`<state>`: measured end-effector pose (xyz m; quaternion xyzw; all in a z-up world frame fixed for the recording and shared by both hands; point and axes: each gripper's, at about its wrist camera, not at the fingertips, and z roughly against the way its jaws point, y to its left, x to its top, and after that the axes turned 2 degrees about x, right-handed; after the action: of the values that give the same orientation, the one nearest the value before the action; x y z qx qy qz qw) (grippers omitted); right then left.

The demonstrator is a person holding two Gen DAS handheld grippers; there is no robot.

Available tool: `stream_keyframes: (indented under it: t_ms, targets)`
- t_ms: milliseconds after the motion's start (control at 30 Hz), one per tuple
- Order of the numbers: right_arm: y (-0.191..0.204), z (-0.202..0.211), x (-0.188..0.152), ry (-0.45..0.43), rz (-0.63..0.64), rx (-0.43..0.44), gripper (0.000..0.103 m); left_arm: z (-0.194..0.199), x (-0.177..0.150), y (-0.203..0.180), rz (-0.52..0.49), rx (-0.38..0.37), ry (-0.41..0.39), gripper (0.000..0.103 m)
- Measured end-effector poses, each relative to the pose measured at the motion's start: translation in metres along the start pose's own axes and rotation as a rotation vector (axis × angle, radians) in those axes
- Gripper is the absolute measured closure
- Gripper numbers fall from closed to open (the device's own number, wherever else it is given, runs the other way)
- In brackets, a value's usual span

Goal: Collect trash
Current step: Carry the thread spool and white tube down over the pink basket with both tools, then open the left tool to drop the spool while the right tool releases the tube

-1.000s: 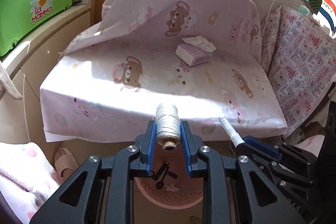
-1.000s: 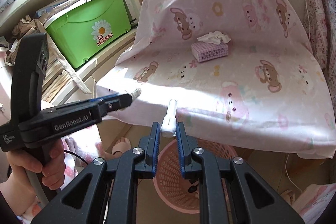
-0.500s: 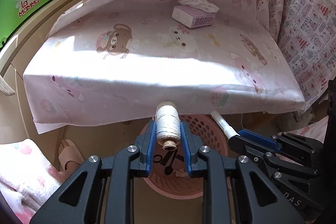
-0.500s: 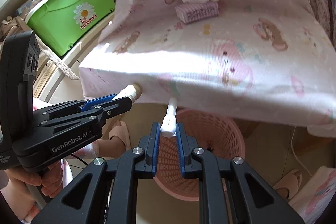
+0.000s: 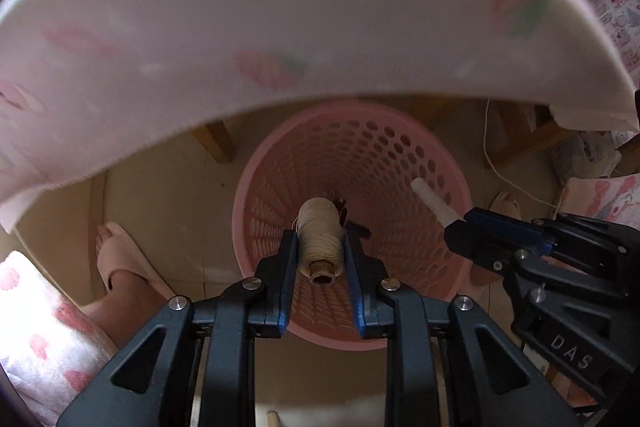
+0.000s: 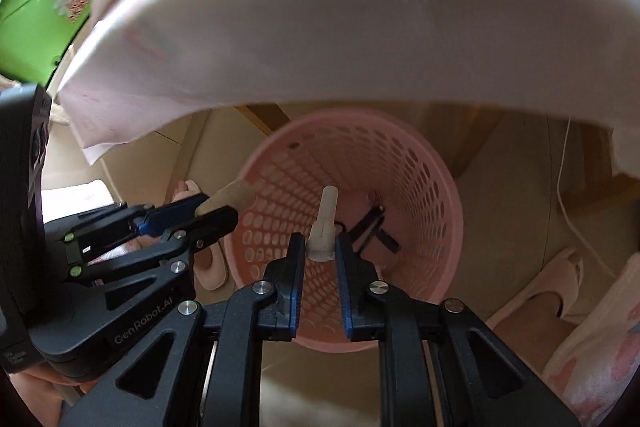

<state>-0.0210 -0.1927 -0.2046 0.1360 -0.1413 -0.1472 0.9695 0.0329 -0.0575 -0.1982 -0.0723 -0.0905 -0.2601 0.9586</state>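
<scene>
Both grippers have dropped over the pink basket (image 5: 424,163): left gripper (image 5: 320,247) clamps one thread spool (image 5: 320,239), right gripper (image 6: 320,247) one white plastic tube (image 6: 323,223)

My left gripper (image 5: 320,247) is matte black, its angular arms pierced by triangular cut-outs, with blue pads lining the fingers and round silver screws at the joints; its side reads "GenRobot.AI" in pale letters. My right gripper (image 6: 320,247) is built the same, marked "DAS". My foot (image 5: 116,267) is bare-skinned in a pale pink slipper.
</scene>
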Motion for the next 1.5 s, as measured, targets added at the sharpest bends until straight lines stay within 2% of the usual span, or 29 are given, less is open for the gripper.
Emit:
stream_keyframes:
  t_ms: [267,400,500,600,867,933,967,1000,1033,1100,1133,1400,1500]
  targets:
    - [-0.035,-0.053,0.0,0.13,-0.199,0.041,0.086,-0.048,-0.003,0.004,0.011,0.02,0.111,0.081]
    - [-0.052,-0.071,-0.006,0.163,-0.275,0.032,0.086,-0.057,-0.008,0.003,-0.003,-0.001,0.119,0.081]
    - [-0.055,-0.077,-0.007,0.178,-0.263,0.015,0.086,-0.055,-0.01,-0.007,-0.078,0.022,0.097,0.081]
    - [-0.055,-0.078,-0.007,0.183,-0.261,0.03,0.086,-0.059,-0.013,-0.015,-0.119,0.063,0.114,0.081]
    - [-0.059,-0.076,-0.009,0.157,-0.286,0.016,0.086,-0.06,-0.015,-0.013,-0.108,0.064,0.127,0.081]
    - [-0.065,-0.076,-0.01,0.155,-0.318,0.025,0.086,-0.059,-0.015,-0.01,-0.09,0.057,0.132,0.078]
    - [-0.067,-0.076,-0.01,0.158,-0.335,0.033,0.085,-0.059,-0.015,-0.01,-0.08,0.051,0.135,0.072]
    - [-0.068,-0.078,-0.009,0.159,-0.346,0.038,0.082,-0.058,-0.015,-0.009,-0.073,0.047,0.132,0.067]
    - [-0.07,-0.079,-0.009,0.159,-0.358,0.04,0.078,-0.057,-0.014,-0.009,-0.072,0.048,0.124,0.065]
    - [-0.072,-0.074,-0.009,0.138,-0.383,0.044,0.055,-0.054,-0.014,-0.011,-0.086,0.059,0.109,0.064]
    - [-0.074,-0.072,-0.009,0.124,-0.395,0.045,0.051,-0.052,-0.013,-0.012,-0.091,0.067,0.098,0.063]
    - [-0.069,-0.048,-0.006,0.06,-0.418,0.038,0.049,-0.029,-0.008,-0.014,-0.092,0.121,0.024,0.061]
    - [-0.062,-0.03,-0.005,0.01,-0.413,0.033,0.049,-0.011,-0.005,-0.01,-0.064,0.136,-0.024,0.061]
